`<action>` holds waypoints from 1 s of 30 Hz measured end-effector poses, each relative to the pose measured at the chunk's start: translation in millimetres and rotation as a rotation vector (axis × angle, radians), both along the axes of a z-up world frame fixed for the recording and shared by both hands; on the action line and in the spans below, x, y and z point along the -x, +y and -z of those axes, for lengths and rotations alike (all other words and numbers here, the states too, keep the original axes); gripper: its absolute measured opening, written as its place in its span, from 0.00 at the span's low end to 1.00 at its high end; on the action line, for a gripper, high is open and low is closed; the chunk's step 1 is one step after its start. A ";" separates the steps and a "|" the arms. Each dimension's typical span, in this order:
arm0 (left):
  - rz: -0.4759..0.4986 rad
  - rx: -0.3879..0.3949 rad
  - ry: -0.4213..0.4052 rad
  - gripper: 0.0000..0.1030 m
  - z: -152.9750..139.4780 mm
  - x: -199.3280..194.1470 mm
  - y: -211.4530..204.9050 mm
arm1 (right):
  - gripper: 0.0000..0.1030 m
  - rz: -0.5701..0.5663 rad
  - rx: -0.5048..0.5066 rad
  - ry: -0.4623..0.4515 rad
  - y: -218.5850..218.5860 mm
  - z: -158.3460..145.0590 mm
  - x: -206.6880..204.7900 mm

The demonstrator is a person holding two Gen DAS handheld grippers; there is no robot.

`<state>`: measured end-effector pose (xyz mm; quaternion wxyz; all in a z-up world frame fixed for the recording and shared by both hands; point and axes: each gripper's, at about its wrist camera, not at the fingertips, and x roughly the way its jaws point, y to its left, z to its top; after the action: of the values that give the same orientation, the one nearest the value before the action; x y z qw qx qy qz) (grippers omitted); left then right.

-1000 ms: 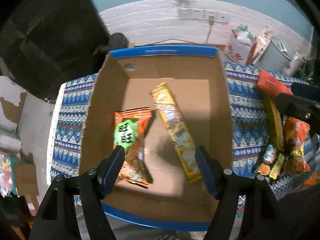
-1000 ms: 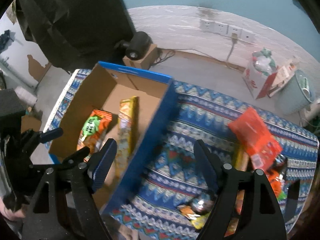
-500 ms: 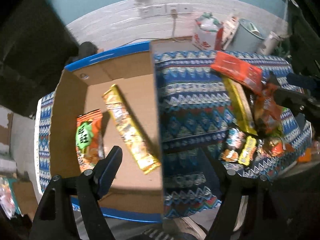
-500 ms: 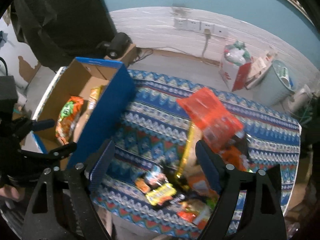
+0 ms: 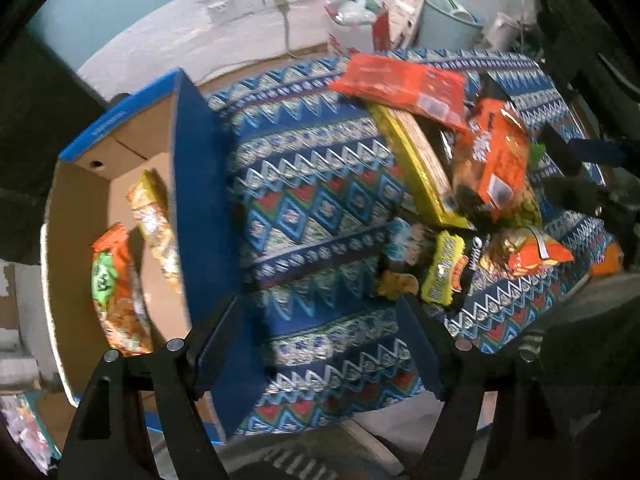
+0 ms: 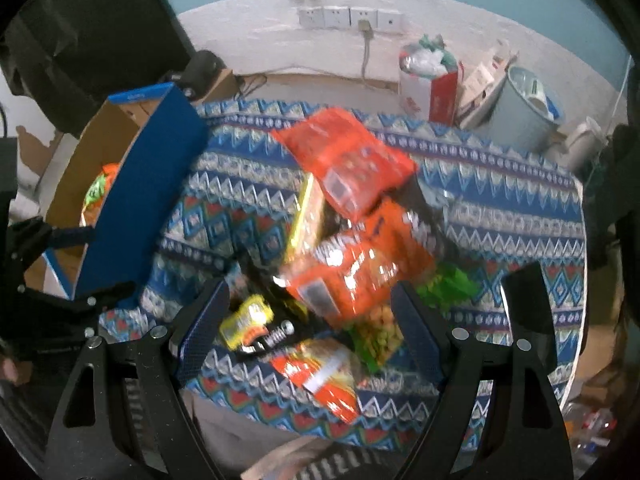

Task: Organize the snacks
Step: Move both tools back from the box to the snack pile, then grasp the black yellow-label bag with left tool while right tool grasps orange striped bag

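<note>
A blue-sided cardboard box (image 5: 200, 184) stands at the left of the patterned table and shows in the right wrist view (image 6: 140, 184) too. In it lie an orange snack bag (image 5: 116, 292) and a long yellow pack (image 5: 154, 224). A pile of snacks lies at the right: a red flat pack (image 5: 404, 84), a yellow long pack (image 5: 420, 168), an orange bag (image 5: 496, 160) and small packs (image 5: 442, 268). My left gripper (image 5: 324, 320) is open and empty over the cloth between box and pile. My right gripper (image 6: 308, 312) is open above the pile, around the orange bag (image 6: 356, 272).
The patterned cloth (image 5: 316, 200) covers the table. Behind it stand a red-and-white box (image 6: 430, 84), a pale bin (image 6: 524, 108) and wall sockets (image 6: 348, 18). The table's front edge runs just below both grippers.
Both grippers have swung right, away from the box. The left now looks at the cloth beside the box, the right at the snack pile. Both stay open.
</note>
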<state>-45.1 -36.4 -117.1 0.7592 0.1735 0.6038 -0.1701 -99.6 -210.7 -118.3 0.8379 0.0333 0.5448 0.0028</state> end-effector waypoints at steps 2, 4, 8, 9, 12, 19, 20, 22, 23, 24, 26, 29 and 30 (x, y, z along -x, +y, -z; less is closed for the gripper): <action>0.007 0.009 0.021 0.77 6.2 3.7 -4.7 | 0.80 -0.008 0.001 0.019 -2.6 8.3 6.0; 0.016 0.004 0.033 0.77 12.7 7.5 -8.8 | 0.80 -0.025 -0.001 0.041 -5.2 17.8 12.5; 0.049 -0.013 0.038 0.77 23.7 15.5 -18.3 | 0.80 -0.060 -0.005 0.071 -3.8 30.3 21.9; 0.057 -0.019 0.032 0.77 25.9 16.4 -20.7 | 0.80 -0.072 -0.004 0.079 -2.7 33.4 23.7; 0.081 -0.034 0.026 0.77 32.1 18.4 -27.0 | 0.80 -0.111 0.005 0.105 1.7 42.9 26.4; 0.110 -0.015 0.043 0.77 38.9 18.9 -33.2 | 0.80 -0.168 0.050 0.134 9.1 61.1 27.4; 0.115 -0.013 0.046 0.77 39.7 19.2 -33.7 | 0.80 -0.178 0.062 0.141 10.9 64.7 27.5; 0.121 -0.017 0.047 0.77 41.9 19.5 -34.5 | 0.80 -0.195 0.088 0.150 14.4 70.6 27.9; 0.123 -0.019 0.048 0.77 43.0 19.5 -34.5 | 0.80 -0.206 0.104 0.155 16.6 74.3 27.5; 0.124 -0.019 0.053 0.77 44.2 19.6 -34.7 | 0.79 -0.214 0.114 0.158 18.2 77.1 26.9; 0.122 -0.017 0.064 0.77 46.4 18.0 -34.6 | 0.75 -0.232 0.131 0.164 21.6 82.5 25.6; 0.119 -0.011 0.075 0.77 48.5 16.0 -34.2 | 0.60 -0.267 0.155 0.184 25.7 92.4 23.8; 0.120 -0.011 0.077 0.77 49.3 15.2 -34.7 | 0.57 -0.272 0.166 0.186 25.8 94.2 23.8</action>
<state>-60.4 -71.1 -166.5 0.7229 0.2068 0.6221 -0.2184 -123.4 -184.9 -212.5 0.7758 -0.1096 0.6177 0.0680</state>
